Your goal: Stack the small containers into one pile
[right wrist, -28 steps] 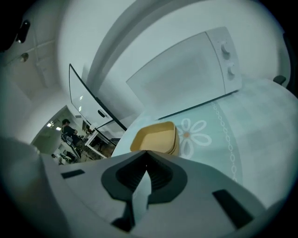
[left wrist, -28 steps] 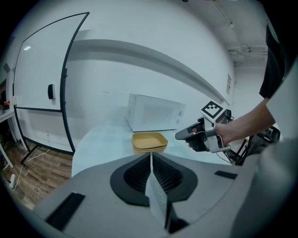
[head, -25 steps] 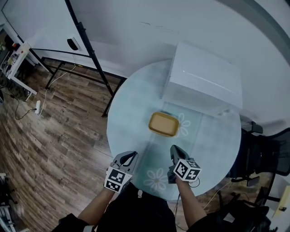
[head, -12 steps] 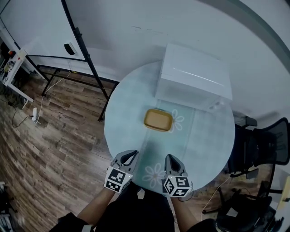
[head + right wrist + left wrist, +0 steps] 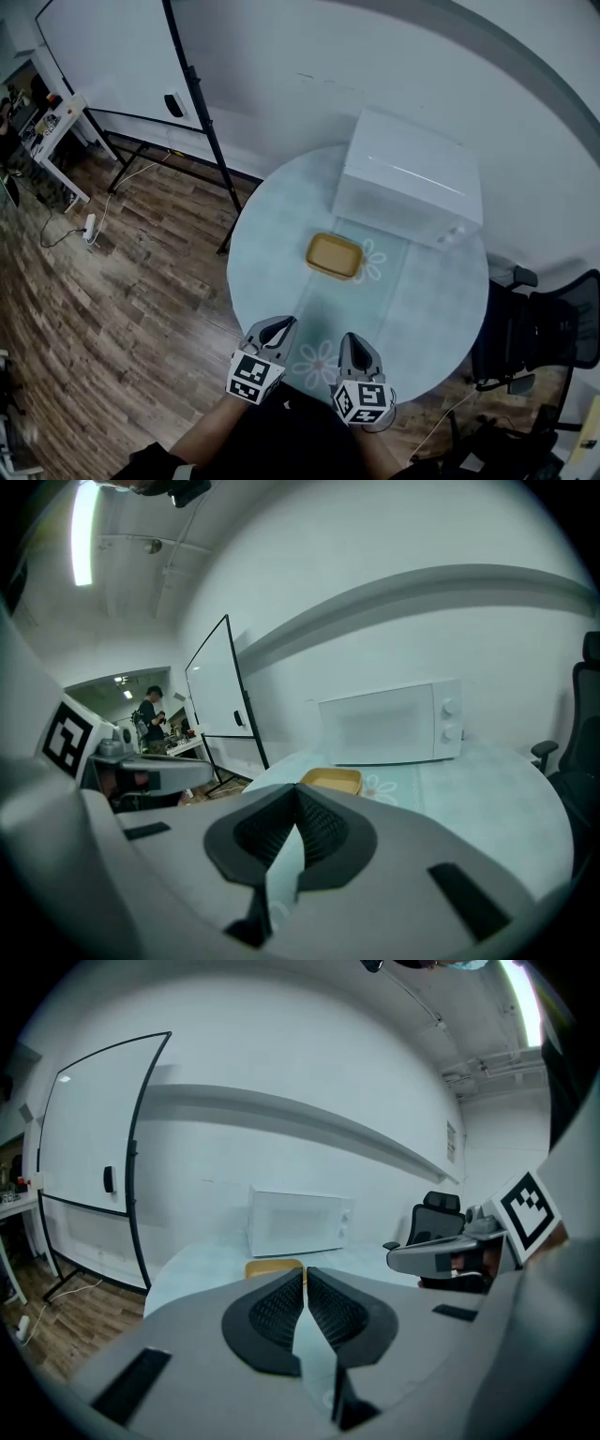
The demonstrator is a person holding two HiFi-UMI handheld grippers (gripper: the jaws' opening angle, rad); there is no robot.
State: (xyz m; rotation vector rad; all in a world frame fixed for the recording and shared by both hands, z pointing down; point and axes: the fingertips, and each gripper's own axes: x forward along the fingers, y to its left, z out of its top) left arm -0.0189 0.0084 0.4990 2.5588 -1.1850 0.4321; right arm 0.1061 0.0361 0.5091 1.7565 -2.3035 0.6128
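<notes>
Both grippers hang over the near edge of the round table [image 5: 427,309], side by side and a little apart. The left gripper [image 5: 281,325] has its jaws drawn together, the ribbed pads meeting at the tips with only a thin sliver of a gap behind them, and nothing sits between them. The right gripper [image 5: 354,339] is the same: jaws pressed together at the tips, holding nothing.

The yellow container [image 5: 335,256] lies out ahead of both pairs of jaws, well beyond their tips, near the middle of the table on the pale flowered cloth. From the left gripper [image 5: 305,1274] it [image 5: 274,1267] shows just past the jaw tips and slightly to their left; from the right gripper [image 5: 295,794] it [image 5: 331,780] shows just past the tips and slightly to their right. It is shallow, with rounded corners; whether it is one piece or several nested together I cannot tell.

Farther on beyond the container, along the line of the jaws, stands a white microwave [image 5: 408,178] at the table's far side, door shut. Off to the left of the left jaws a whiteboard [image 5: 112,56] stands on a black frame on the wooden floor. To the right of the right jaws, past the table edge, is a black office chair [image 5: 539,328].
</notes>
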